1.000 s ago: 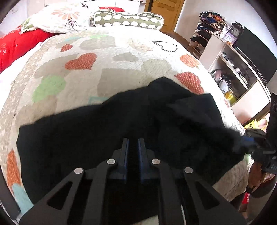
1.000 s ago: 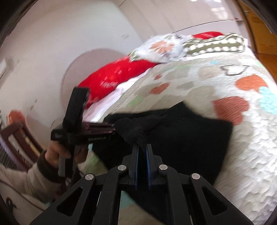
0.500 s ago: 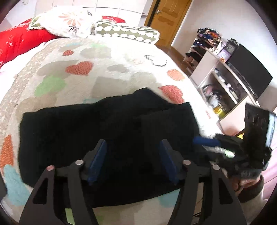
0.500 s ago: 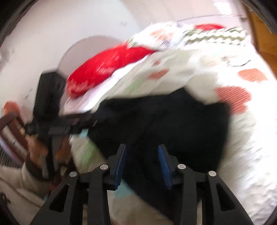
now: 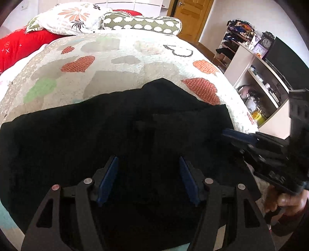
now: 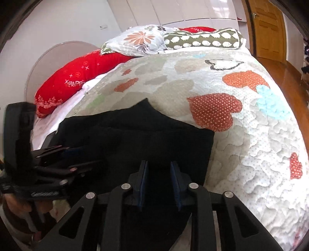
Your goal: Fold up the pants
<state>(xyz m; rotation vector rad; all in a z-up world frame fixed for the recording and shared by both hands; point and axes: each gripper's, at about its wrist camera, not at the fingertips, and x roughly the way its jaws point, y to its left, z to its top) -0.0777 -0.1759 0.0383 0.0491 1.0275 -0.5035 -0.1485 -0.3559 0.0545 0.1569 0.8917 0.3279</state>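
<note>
Black pants (image 5: 115, 125) lie folded flat across the near part of the quilted bed (image 5: 125, 63). My left gripper (image 5: 148, 158) hovers over their near edge, open, its blue pads wide apart with only the cloth lying beneath. The right gripper (image 5: 237, 135) comes in from the right, a hand on its grip. In the right wrist view the pants (image 6: 144, 135) spread ahead. My right gripper (image 6: 159, 164) is low over their near right part. Its jaws are closing, a narrow gap still between the pads and black cloth showing in it. The left gripper (image 6: 73, 152) reaches in from the left.
A flowered pillow (image 5: 71, 17), a dotted bolster (image 5: 143, 23) and a red pillow (image 6: 77, 77) lie at the bed's head. A shelf unit (image 5: 256, 81) with a clock and a dark screen stands right of the bed. A wooden door (image 6: 270, 29) is behind.
Both grippers were shut on a raised fold of the black cloth; they have let go and opened. The pants have dropped flat, and both grippers have come down closer to them.
</note>
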